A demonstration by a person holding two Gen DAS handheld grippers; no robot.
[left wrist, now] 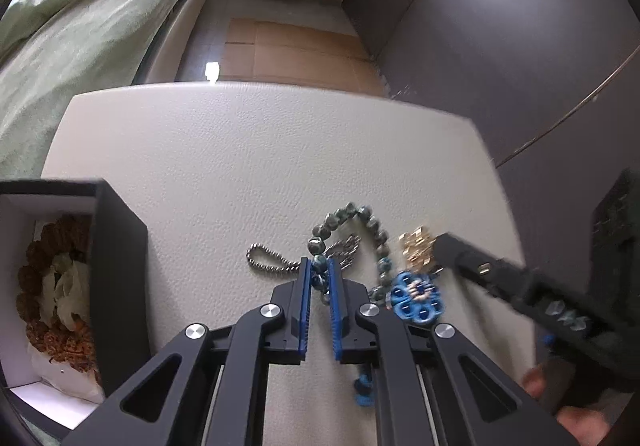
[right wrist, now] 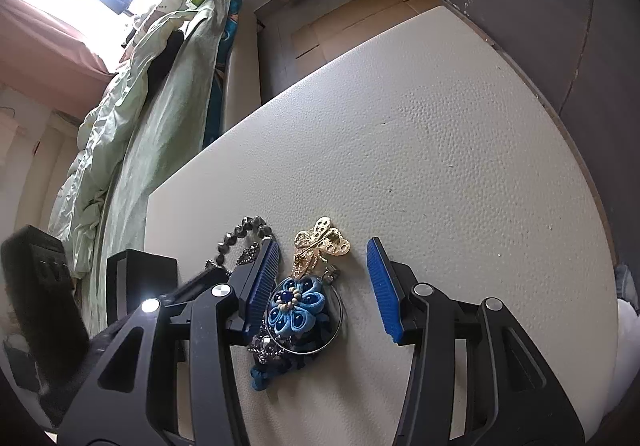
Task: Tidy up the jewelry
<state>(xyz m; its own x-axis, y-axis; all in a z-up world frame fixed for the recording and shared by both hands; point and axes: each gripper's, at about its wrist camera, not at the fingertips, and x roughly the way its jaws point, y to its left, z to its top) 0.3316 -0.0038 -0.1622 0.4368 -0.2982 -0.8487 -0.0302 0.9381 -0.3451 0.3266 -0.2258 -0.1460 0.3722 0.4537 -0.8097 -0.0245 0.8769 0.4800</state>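
Observation:
My left gripper (left wrist: 319,266) is shut on the green bead bracelet (left wrist: 360,213), which lies looped on the white padded table (left wrist: 280,145); a few beads sit pinched between the blue pads. A blue fabric flower ornament (left wrist: 416,296) and a gold butterfly brooch (left wrist: 416,250) lie just to the right. In the right wrist view my right gripper (right wrist: 323,242) stands open low over the table, its fingers on either side of the gold butterfly brooch (right wrist: 322,242) and the blue flower ornament (right wrist: 292,306), touching neither.
A black box (left wrist: 120,246) with a white inside stands at the left and holds brown bead strings. A silver bead chain (left wrist: 264,258) lies left of my left fingers. A bed with green bedding (left wrist: 80,45) runs beyond the table; a dark wall (left wrist: 520,45) is at the right.

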